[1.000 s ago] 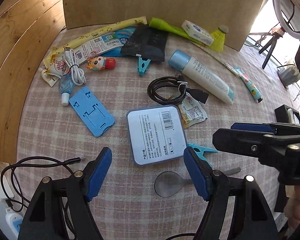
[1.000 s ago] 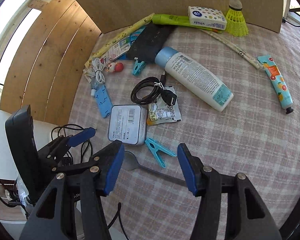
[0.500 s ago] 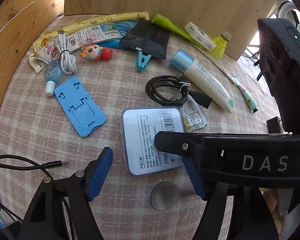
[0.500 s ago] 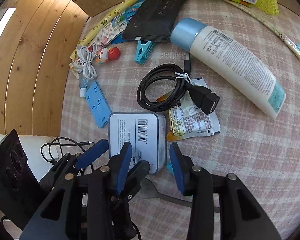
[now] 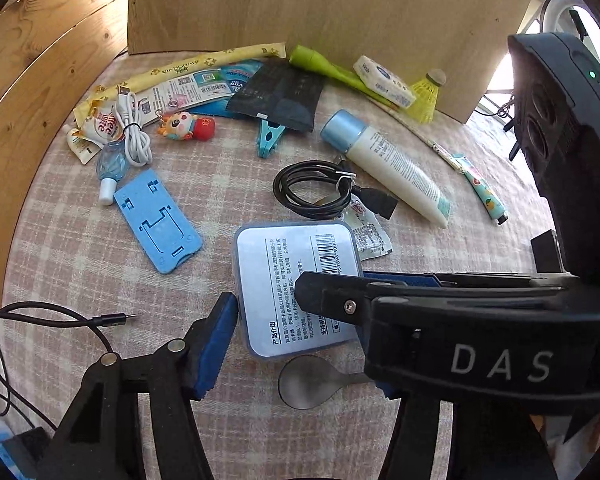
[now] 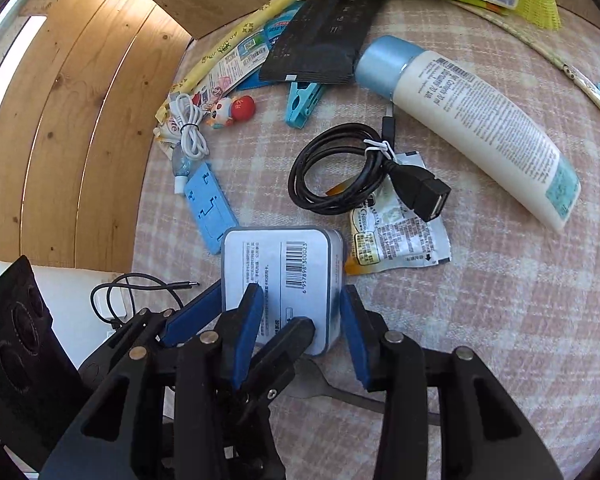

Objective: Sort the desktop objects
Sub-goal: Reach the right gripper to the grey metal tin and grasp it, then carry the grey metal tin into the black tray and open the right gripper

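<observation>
Your left claw (image 5: 296,332) is closing on the flat tin (image 5: 296,284) between its pads. Your right claw (image 6: 302,332) straddles the tin's near corner, not clearly gripping. The tin looks stiff, smooth and slippery; hold it by opposite edges.

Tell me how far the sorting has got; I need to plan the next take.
Nothing looks sorted yet: the black cable, lotion tube, blue stand and spoon lie scattered on the checked cloth. In hand: the left gripper has its jaws closing with the labelled tin between them; the right gripper straddles its near corner, grip unclear. Everything else remains.
</observation>
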{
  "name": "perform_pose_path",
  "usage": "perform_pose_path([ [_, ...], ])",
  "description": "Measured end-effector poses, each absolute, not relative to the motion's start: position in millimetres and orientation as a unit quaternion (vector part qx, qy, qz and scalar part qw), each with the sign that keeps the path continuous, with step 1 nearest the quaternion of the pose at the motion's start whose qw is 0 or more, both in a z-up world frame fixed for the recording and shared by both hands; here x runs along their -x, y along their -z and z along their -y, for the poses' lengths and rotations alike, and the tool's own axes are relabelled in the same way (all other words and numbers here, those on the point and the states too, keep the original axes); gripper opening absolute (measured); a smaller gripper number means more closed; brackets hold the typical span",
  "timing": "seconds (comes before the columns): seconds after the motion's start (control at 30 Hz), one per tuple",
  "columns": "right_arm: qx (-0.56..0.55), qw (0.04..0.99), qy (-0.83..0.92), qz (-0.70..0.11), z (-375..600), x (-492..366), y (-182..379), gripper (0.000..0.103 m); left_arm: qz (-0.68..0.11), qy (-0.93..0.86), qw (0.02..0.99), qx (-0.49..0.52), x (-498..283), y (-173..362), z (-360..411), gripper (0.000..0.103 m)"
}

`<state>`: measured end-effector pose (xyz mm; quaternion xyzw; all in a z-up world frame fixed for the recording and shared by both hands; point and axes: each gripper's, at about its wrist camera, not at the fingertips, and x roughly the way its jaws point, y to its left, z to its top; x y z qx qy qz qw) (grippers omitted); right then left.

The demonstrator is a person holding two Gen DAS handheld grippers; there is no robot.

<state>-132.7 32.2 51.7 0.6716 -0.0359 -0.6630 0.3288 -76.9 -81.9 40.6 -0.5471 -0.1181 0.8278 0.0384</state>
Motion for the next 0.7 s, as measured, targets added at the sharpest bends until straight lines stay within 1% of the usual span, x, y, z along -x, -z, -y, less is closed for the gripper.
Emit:
perform_pose_path([
  [0.17,-0.656,0.34,0.673,0.022,-45,125,-70,0.04,0.113,-0.836,0.039,0.536,67,-58,65,0.057],
  [0.33,-0.639,0.344,0.687,0.025,-78,123,-91,0.04,0.094,-0.847,0.052,0.521,64,-81,30,0.057],
  [0.53,-0.619,0.327,0.713,0.044,-143,128,-117,0.04,0.068,-0.855,0.087,0.506,66,-106,-38,0.057],
  [0.7,-0.608,0.299,0.733,0.064,-217,134,-133,0.04,0.043,-0.855,0.131,0.5,69,-119,-109,0.058],
])
